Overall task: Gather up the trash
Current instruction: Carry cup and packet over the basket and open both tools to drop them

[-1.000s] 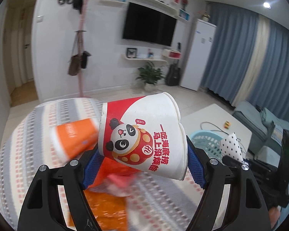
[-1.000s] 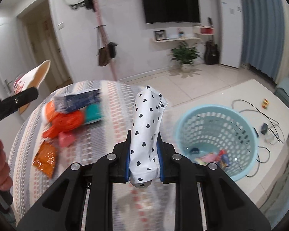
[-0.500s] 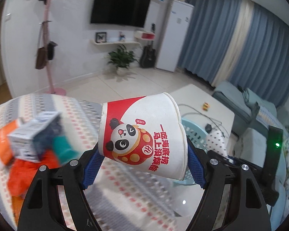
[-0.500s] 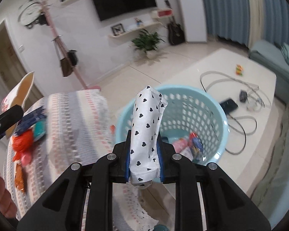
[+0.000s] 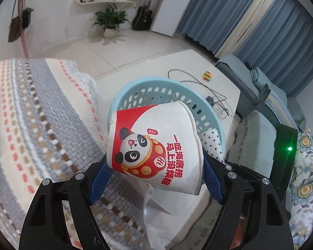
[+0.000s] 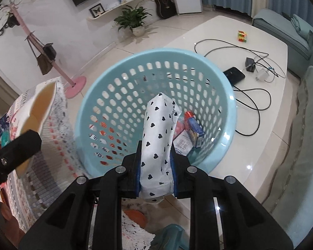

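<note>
Two loads are ready. From the left wrist view, your left gripper [image 5: 155,167] is clamped on the panda-print paper cup [image 5: 154,145], lying on its side with its mouth to the right; the blue laundry basket [image 5: 216,123] sits just beyond it, past the striped tablecloth [image 5: 31,112]. From the right wrist view, your right gripper [image 6: 155,166] pinches the heart-print packet [image 6: 158,133] upright, directly over the basket's opening, so this hand is nearer the drop.

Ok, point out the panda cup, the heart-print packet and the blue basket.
panda cup [image 5: 154,145], left wrist view, printed side wall.
heart-print packet [image 6: 156,141], right wrist view, middle of the wrapper.
blue basket [image 6: 156,53], right wrist view, far rim.
</note>
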The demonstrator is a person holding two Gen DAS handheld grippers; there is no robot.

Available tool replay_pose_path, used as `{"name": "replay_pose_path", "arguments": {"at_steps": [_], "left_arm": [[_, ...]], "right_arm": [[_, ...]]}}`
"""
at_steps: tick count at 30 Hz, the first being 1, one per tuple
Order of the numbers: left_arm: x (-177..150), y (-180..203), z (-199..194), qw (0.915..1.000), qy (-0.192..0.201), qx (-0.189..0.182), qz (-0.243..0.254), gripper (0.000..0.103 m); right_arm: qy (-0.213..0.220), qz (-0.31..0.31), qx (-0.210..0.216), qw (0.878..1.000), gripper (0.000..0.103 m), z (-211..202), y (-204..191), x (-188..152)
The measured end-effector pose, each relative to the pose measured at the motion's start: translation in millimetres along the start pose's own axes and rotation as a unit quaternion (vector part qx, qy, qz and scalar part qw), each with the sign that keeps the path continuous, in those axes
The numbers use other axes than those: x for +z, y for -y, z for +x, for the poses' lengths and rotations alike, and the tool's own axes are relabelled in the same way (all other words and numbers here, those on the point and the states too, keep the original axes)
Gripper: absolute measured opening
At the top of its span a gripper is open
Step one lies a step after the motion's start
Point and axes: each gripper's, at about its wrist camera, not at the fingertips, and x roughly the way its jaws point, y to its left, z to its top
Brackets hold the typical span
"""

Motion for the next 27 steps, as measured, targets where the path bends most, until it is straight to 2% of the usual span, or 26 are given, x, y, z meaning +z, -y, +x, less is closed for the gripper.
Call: {"name": "replay_pose_path", "arguments": {"at_steps": [2,4,6,14,27], "left_arm": [[2,2,5,1.0,-0.003,-0.002,0.001,0.077],[2,5,6,0.9999,-0.007,-0.01,-0.001,0.078],[2,6,8,0.9997,-0.01,-0.019,-0.006,0.079],[-2,5,-4,0.9993,0.0,-0.036,-0.009,0.08],[-13,-1,-56,0.9985,0.049,-0.023,-0.001,0.08]], "right_arm": [[-0.004,0.004,0.004,1.0,0.021,2,4,1],[-0.003,0.008,0.008,1.0,0.03,1,7,3],[0.001,0.014,0.017,1.0,0.049,-1,10,5],[0.016,0.021,0.021,0.999,0.05,-11,15,8],[0.031,-0.009,0.031,0.999,0.05,-32,-9,5]]}}
